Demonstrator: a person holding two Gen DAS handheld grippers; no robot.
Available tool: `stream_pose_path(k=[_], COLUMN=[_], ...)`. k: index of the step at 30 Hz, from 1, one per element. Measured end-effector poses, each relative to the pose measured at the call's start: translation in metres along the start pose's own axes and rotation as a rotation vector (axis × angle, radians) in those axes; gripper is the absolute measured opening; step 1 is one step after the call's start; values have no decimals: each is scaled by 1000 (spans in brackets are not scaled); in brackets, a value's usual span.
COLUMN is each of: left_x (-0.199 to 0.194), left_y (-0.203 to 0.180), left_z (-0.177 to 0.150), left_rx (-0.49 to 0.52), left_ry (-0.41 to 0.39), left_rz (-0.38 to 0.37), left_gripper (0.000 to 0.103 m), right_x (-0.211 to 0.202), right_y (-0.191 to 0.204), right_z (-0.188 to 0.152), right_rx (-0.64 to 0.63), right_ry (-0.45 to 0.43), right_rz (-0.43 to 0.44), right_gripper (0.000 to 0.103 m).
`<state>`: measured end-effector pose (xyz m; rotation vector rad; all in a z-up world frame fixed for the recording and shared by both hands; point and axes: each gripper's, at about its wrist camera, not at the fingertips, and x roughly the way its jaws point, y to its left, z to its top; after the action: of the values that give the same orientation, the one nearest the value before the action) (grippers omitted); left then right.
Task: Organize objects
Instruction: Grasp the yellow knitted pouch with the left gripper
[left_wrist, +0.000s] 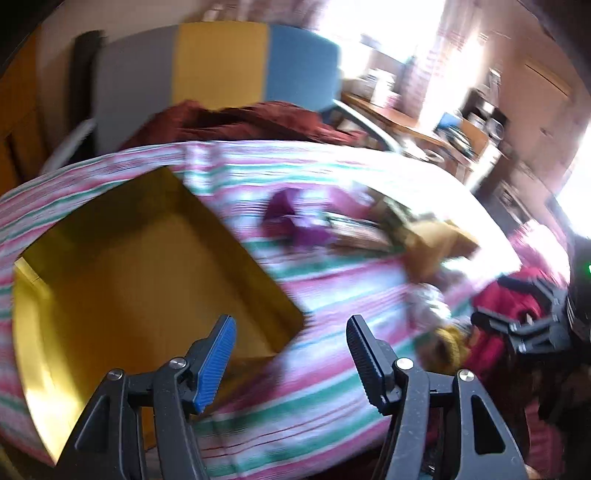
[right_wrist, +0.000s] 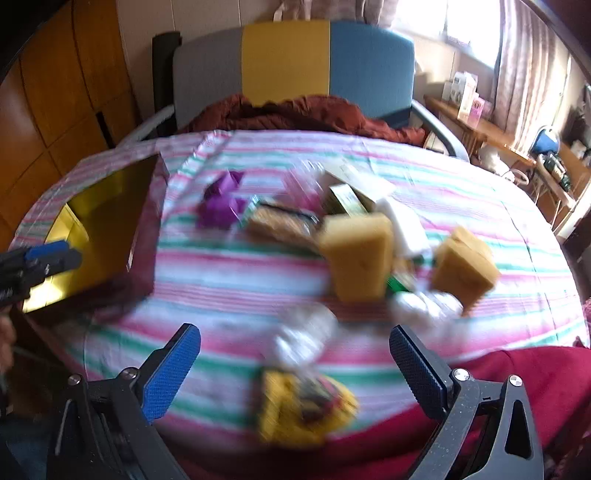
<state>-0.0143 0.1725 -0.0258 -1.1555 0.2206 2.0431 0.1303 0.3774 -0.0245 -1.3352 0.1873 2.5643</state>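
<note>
An open box with a gold inside (left_wrist: 140, 273) lies on the striped bedcover at the left; it also shows in the right wrist view (right_wrist: 99, 229). My left gripper (left_wrist: 291, 354) is open and empty, just right of the box's near corner. My right gripper (right_wrist: 295, 365) is open and empty above a yellow packet (right_wrist: 303, 406). Ahead of it lie two yellow sponges (right_wrist: 358, 254) (right_wrist: 465, 266), a clear plastic wrapper (right_wrist: 306, 336), a snack pack (right_wrist: 280, 221), a purple object (right_wrist: 221, 203) and small cartons (right_wrist: 347, 195). Both views are motion-blurred.
A striped bedcover (right_wrist: 229, 288) spans the bed. A brown quilt (right_wrist: 295, 110) and a grey, yellow and blue headboard (right_wrist: 288, 59) stand at the far end. A wooden wardrobe (right_wrist: 55, 92) is left, a cluttered desk (right_wrist: 491, 129) right. Red fabric (right_wrist: 517, 376) lies at the near right.
</note>
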Motion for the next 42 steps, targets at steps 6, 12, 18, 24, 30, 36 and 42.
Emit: stream_pose_path(k=[6,12,18,24,30,36,42], left_x=[27,41,83,112,88,75,63], left_y=[-61,-125,-167,-165,-125,-75,-56], left_z=[1,-6,-17,-19,-26,-28,-34], left_rx=[184,377,441,351,319,225,196], left_ry=[77,132,242,283,235,201,157], left_rz=[-162,-331,-352,-334,-352,-307,-260], left_gripper=[62,61,60,46,33,33,33], right_x=[-32,-51,-53,-49,-42,-16,40], right_y=[-63,-101,-111,-115,-112,-65,-24], right_z=[-9,-7,-11,-14,-5,16,25], right_rx=[109,196,214,216,249,170,134], right_ry=[-25,-60,-57,-45,-10,50,209], right_rz=[-112,-209,-212,-208,-130,12,76], right_gripper=[103,103,103,103,103,103,103])
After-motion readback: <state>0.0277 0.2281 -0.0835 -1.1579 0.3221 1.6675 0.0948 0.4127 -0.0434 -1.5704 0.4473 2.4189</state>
